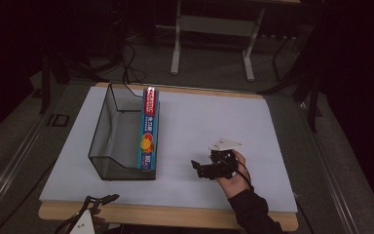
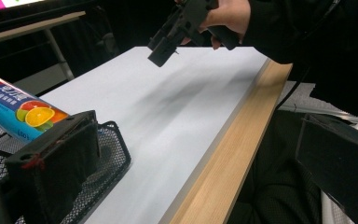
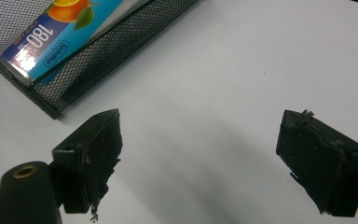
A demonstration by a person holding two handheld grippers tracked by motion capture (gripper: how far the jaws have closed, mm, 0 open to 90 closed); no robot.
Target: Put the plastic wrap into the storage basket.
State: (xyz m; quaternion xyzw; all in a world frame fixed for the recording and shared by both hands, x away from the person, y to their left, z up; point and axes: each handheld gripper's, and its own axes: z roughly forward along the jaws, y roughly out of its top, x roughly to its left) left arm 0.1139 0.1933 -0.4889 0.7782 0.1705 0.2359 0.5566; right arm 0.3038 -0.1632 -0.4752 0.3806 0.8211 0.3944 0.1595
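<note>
A black mesh basket [image 1: 100,124] stands on the left half of the white tabletop [image 1: 214,117]. A long blue box [image 1: 149,129] with fruit pictures leans inside it against its right wall. To the right of the basket, my right gripper [image 1: 197,168] hovers low over the table, held in a hand [image 1: 233,171]; it is open with nothing between its fingers. In the right gripper view, the basket's corner [image 3: 107,51] and the box [image 3: 51,32] lie ahead of the right gripper [image 3: 200,135]. My left gripper [image 1: 104,198] sits open at the table's front left edge.
A wooden strip [image 2: 233,154] borders the table's front edge. In the left gripper view, the basket [image 2: 116,154] and box [image 2: 14,109] are close by my left gripper [image 2: 198,123], with the right gripper [image 2: 168,44] farther off. Another table's white legs [image 1: 176,48] stand behind.
</note>
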